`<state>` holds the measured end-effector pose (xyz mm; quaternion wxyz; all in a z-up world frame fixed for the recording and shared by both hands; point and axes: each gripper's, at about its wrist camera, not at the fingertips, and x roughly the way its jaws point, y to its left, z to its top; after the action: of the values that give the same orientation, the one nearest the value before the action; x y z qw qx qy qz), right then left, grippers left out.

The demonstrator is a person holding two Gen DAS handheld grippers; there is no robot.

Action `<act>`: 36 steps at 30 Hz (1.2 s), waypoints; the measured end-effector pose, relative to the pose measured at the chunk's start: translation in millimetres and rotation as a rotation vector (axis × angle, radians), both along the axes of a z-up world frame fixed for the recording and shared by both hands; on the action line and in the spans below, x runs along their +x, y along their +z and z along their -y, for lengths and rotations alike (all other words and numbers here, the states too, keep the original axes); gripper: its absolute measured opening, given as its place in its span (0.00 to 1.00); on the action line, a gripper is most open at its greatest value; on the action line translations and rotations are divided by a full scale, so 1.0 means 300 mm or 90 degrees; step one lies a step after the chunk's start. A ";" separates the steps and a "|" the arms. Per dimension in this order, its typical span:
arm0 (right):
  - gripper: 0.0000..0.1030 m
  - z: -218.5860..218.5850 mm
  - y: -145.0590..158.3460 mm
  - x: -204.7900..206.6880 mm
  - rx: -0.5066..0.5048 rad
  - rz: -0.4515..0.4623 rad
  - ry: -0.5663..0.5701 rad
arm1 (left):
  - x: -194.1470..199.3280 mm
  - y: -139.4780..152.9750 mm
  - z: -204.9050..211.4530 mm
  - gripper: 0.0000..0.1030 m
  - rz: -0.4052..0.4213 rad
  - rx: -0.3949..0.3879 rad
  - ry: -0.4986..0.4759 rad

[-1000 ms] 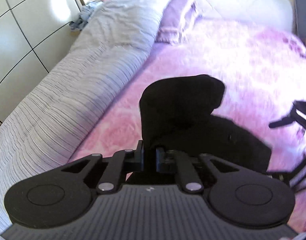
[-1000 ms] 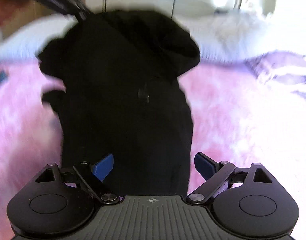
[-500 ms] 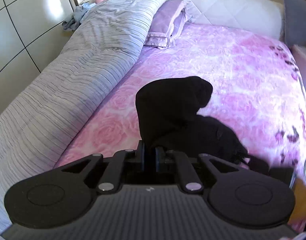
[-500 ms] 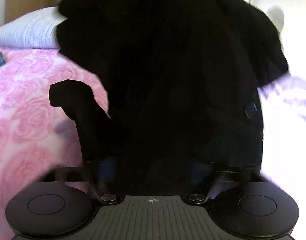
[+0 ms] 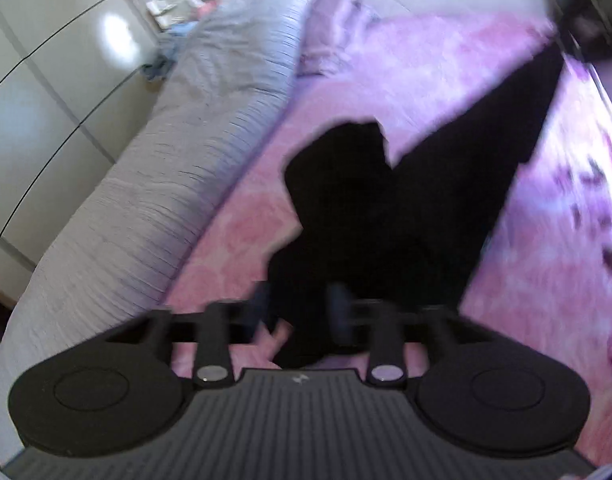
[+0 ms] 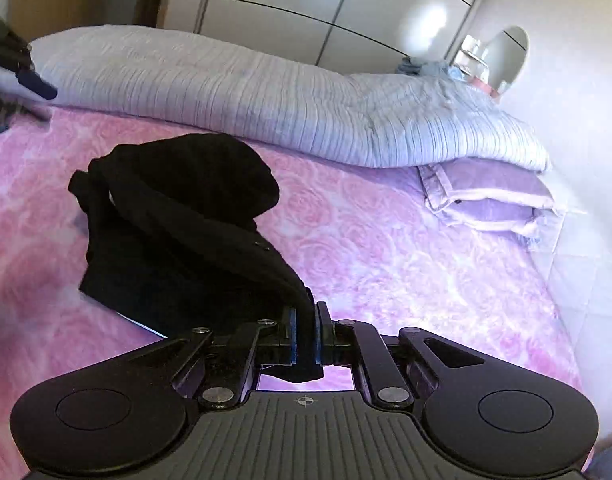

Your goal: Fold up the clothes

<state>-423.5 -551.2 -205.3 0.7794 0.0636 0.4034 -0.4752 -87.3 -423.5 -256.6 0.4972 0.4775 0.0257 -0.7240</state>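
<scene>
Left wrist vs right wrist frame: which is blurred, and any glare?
Left wrist view: motion-smeared throughout, the black garment and the opening left gripper have soft edges; a glare spot sits on the wardrobe door. Right wrist view: mostly sharp, the right gripper crisply pinching black cloth; glare patch on the wardrobe, slight blur at the left edge.

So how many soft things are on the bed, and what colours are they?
Black: 1, the black garment, pinched by the right hand-held gripper
Grey striped: 1, the rolled duvet
Lilac: 1, the pillow
Pink: 1, the rose-print bedspread underneath
Total: 4
</scene>
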 end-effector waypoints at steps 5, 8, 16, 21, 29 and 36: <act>0.06 -0.032 0.039 -0.031 -0.006 0.006 0.021 | -0.137 -0.222 0.024 0.62 0.115 -0.043 -0.095; 0.06 -0.045 0.042 -0.015 -0.007 -0.006 0.017 | -0.166 -0.317 0.113 0.62 0.174 -0.076 -0.149; 0.06 -0.087 0.060 -0.008 -0.019 -0.025 -0.015 | -0.077 -0.228 0.315 0.08 0.126 -0.040 -0.159; 0.05 -0.122 0.192 -0.027 -0.079 -0.021 0.033 | -0.009 0.102 0.177 0.06 0.065 -0.111 -0.072; 0.06 -0.367 0.527 -0.200 -0.194 0.069 0.183 | -0.150 0.539 -0.443 0.06 0.106 -0.181 0.078; 0.06 -0.580 0.853 -0.503 -0.297 0.137 0.321 | -0.448 0.884 -0.813 0.05 0.146 -0.197 0.156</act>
<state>-574.4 -377.3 50.6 0.9038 -0.1677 0.2024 -0.3377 -221.8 -179.7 8.6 0.6486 0.4679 -0.0845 -0.5944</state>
